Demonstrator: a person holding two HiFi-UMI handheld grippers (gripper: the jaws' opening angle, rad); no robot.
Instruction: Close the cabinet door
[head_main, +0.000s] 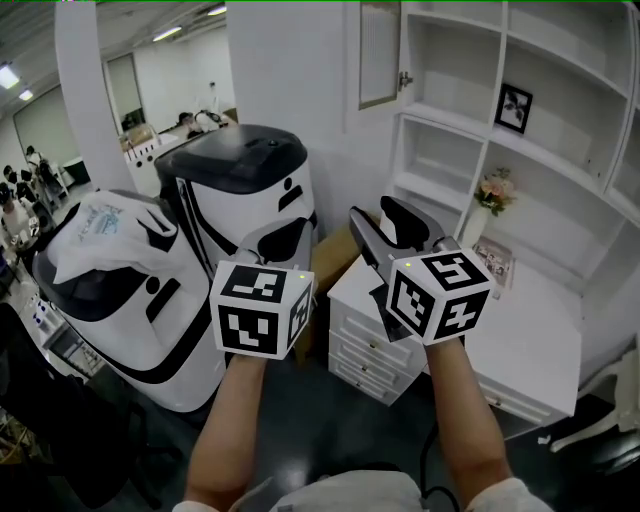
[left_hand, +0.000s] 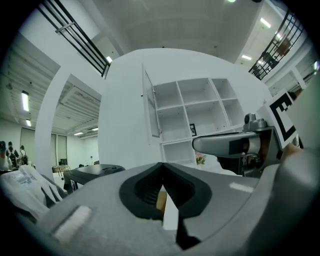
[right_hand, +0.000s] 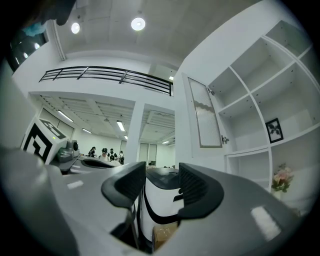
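Holding both grippers up in open air, well short of the cabinet door (head_main: 380, 52), which stands open at upper centre against the left edge of the white shelves (head_main: 560, 130). Keeping the left gripper (left_hand: 162, 175) pressed together and empty, the right gripper (right_hand: 161, 182) spread on nothing. Crowding the lower left, bulky white-and-black casings (head_main: 240, 190). Partly covered by the cubes, a white drawer unit (head_main: 365, 350).
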